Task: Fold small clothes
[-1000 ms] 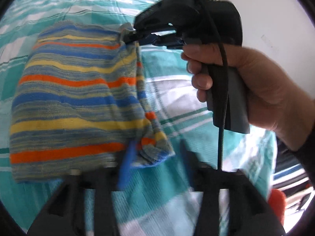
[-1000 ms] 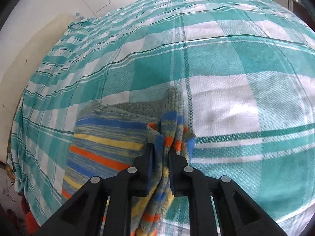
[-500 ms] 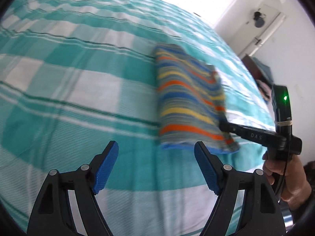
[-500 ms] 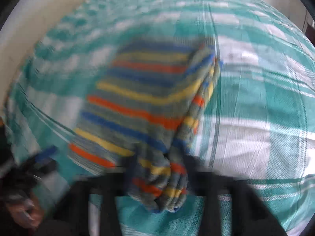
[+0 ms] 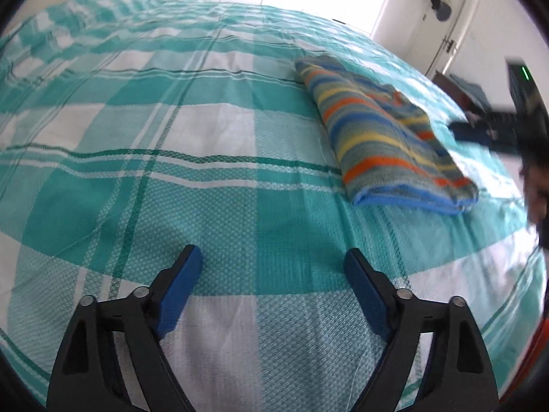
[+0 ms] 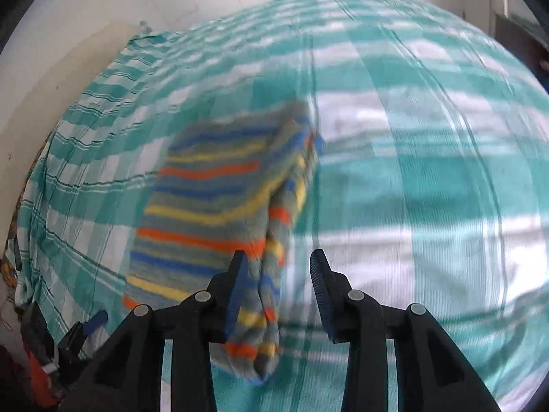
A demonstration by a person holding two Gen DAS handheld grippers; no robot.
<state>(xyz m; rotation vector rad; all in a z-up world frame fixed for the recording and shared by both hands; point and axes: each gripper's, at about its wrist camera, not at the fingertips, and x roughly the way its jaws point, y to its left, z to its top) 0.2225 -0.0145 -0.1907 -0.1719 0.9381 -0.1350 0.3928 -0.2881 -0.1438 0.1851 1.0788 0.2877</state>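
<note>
And there we have the striped knit garment (image 5: 384, 137), folded into a neat oblong with its bands of orange, yellow and blue, lying flat on the bed toward the right of the left wrist view, its blue-trimmed edge nearest us. From the right wrist camera we see the same garment (image 6: 219, 206), blurred, with a thicker folded roll running down its right side and reaching in between the fingers of our right tool (image 6: 278, 267). Those jaws are opening as we watch: the left pad sits right against the roll, the right pad stands clear of it with bedspread showing in the gap, so the cloth is let go and simply rests on the bed. Our left tool (image 5: 272, 261) is well apart from the garment, jaws spreading wide with nothing between them but the teal and white checked bedspread (image 5: 192, 144). In the left wrist view we catch the right tool (image 5: 494, 134) at the far right edge, dark and smeared, just beside the garment's far side. Beyond the bed we see white walls and a white door (image 5: 442, 17) with something dark hanging on it, and at the lower left of the right wrist view a patch of something orange-red (image 6: 37, 374) beside the bed, too blurred for us to name.
</note>
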